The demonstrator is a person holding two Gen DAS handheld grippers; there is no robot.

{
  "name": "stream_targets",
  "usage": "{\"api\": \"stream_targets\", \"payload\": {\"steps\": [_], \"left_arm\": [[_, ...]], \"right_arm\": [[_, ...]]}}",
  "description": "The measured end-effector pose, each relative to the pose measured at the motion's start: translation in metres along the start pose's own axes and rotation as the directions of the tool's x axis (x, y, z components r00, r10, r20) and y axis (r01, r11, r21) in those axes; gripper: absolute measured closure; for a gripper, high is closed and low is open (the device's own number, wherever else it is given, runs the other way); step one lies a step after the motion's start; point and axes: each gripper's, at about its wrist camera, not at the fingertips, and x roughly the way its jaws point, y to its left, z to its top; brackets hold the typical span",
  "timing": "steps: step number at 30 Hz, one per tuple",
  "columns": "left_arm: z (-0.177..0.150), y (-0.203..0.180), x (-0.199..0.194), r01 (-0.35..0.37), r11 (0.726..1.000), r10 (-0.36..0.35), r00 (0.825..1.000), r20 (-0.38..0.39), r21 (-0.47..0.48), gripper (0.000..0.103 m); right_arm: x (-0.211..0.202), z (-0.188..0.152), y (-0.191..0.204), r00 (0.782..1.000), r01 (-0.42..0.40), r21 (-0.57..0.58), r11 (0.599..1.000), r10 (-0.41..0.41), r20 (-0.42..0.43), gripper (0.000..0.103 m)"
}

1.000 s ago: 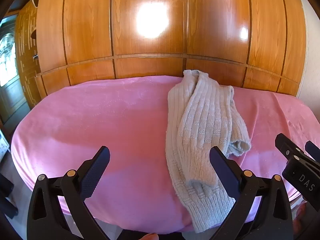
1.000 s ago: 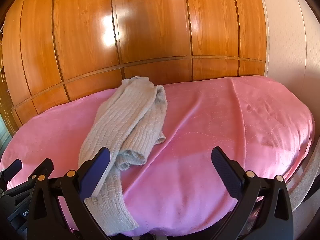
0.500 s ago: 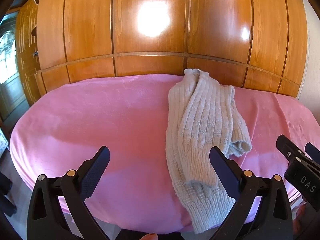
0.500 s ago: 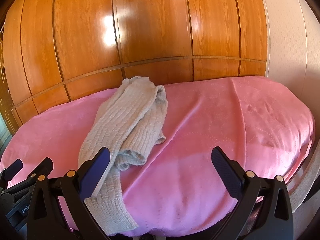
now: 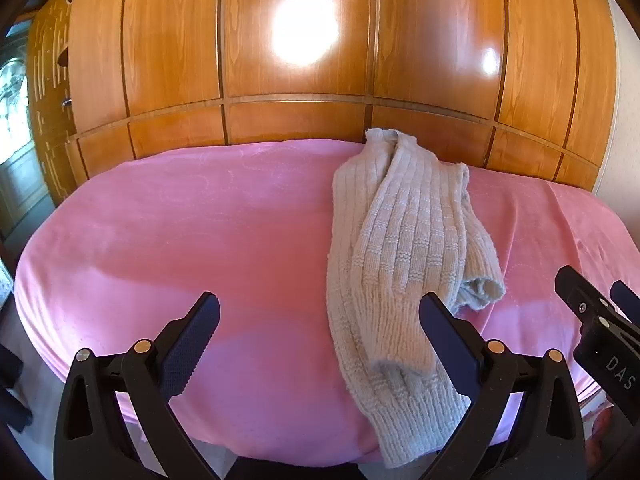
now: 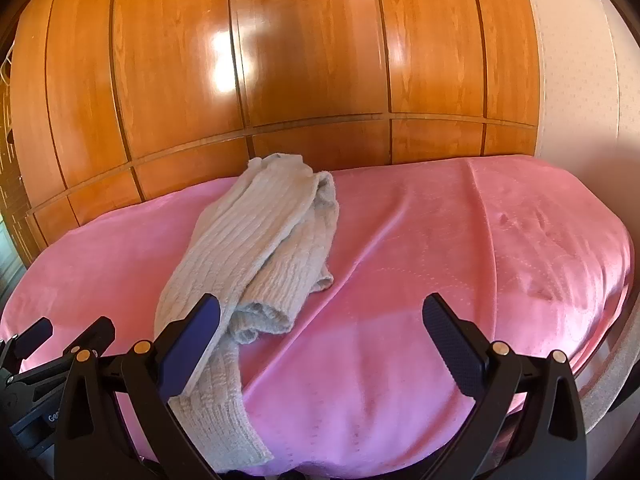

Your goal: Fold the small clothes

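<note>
My left gripper (image 5: 320,336) sits low at the near edge of the bed, jaws spread wide, nothing between them. Its right finger (image 5: 448,344) overlaps the knit garment in view, but I can't tell if it touches the fabric. My right gripper (image 6: 320,336) is also wide open and empty, just right of the left one; its left finger (image 6: 192,344) crosses in front of the garment's lower part, contact unclear.

The right gripper's tips show at the right edge of the left wrist view, the left gripper's at the left edge of the right wrist view. So both hover side by side over the near edge.

Grey ribbed knit garment (image 5: 396,248), looks like a small sweater, lies lengthwise on the pink blanket (image 5: 200,220), running from the near edge, where its ribbed hem hangs slightly over, to the far edge. It's loosely bunched, one sleeve laid over the body, an open cuff (image 5: 480,288) poking out on the right side. Blanket right of it is creased (image 6: 520,240).

Behind the bed, a glossy wooden wardrobe (image 5: 300,60) with panel doors; pale wall (image 6: 580,80) at far right.
</note>
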Motion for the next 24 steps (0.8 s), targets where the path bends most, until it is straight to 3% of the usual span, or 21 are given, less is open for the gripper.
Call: {"api": "stream_targets", "payload": {"steps": [24], "left_arm": [[0.0034, 0.0034, 0.0101, 0.015, 1.000, -0.015, 1.000, -0.026, -0.008, 0.004]], "right_arm": [[0.0080, 0.0030, -0.0032, 0.999, -0.043, 0.004, 0.999, 0.043, -0.002, 0.002]]}}
